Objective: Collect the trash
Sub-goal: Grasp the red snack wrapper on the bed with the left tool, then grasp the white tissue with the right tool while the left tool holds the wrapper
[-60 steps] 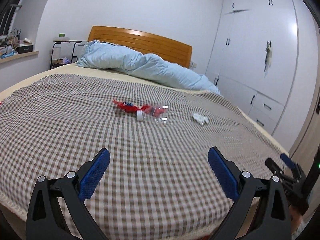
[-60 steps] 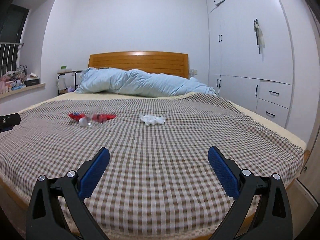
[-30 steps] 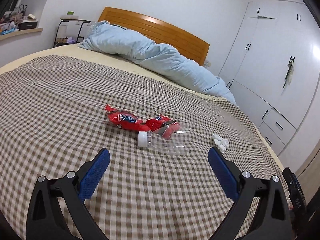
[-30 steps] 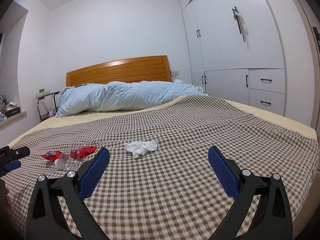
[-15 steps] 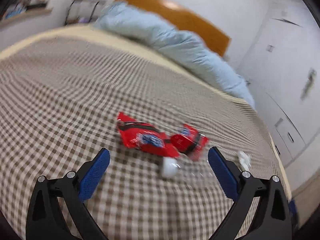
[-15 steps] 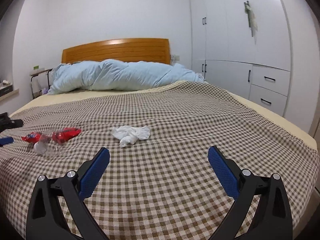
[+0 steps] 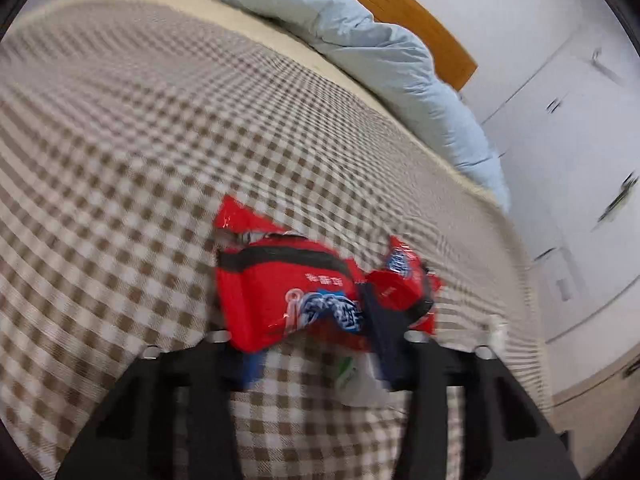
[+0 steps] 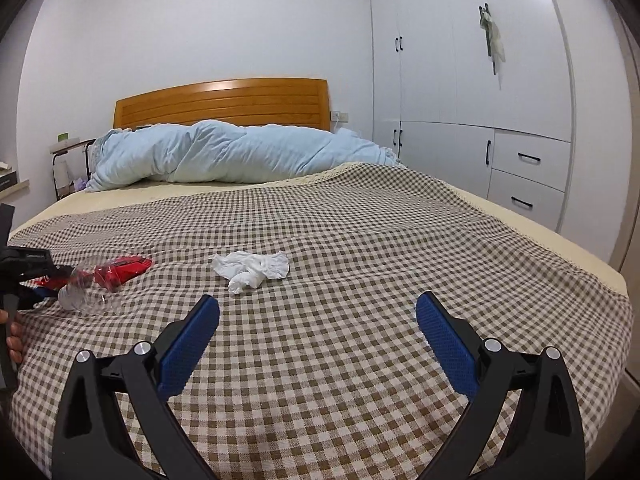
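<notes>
Checked bed (image 8: 360,240) bearing three pieces of trash: one glossy red snack wrapper (image 7: 288,292), one clear plastic bottle (image 8: 86,286) touching it, one crumpled white tissue (image 8: 252,268) nearby. Left gripper (image 7: 312,344) jaws closing around the wrapper; right gripper (image 8: 318,332) jaws wide, empty.

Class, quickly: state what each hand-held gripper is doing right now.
Left hand-held gripper: jaws closing around the red snack wrapper; a firm grip cannot be told.
Right hand-held gripper: open, holding nothing.
</notes>
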`<state>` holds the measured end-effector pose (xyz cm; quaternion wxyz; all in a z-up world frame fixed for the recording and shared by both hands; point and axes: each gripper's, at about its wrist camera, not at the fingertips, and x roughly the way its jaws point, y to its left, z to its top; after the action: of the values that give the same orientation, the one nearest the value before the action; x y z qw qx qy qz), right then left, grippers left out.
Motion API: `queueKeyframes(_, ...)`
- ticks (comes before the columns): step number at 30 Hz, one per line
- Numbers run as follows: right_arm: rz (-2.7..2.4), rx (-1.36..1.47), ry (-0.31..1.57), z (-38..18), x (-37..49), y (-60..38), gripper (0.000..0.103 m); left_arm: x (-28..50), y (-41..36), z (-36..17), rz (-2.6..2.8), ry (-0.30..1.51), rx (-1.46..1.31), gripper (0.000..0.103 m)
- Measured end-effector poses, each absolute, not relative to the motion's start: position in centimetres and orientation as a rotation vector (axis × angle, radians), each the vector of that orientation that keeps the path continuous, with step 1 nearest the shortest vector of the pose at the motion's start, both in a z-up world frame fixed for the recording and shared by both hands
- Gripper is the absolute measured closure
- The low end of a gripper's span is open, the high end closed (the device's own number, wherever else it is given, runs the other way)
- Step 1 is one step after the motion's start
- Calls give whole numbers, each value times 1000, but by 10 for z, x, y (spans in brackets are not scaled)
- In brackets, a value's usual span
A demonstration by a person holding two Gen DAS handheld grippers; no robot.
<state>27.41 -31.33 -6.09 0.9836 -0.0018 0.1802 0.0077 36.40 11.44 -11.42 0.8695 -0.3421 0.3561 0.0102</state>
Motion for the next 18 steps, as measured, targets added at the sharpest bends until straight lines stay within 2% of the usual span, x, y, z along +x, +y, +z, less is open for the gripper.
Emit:
queueKeyframes(2,14,-1,365,-61,275,-314,8,355,119,-116,-1,724,-755,79)
queueKeyframes(4,12,0,366,-61,275,-314,8,348,120,-111,4,690,-745,84)
queueKeyframes(11,14,-13,361,-61,274,-311,8,313,100,-74,44,525,-556,85)
queueKeyframes(18,15,-19,385,-63,278,-309,8,304,99,-64,57,488,-522,85)
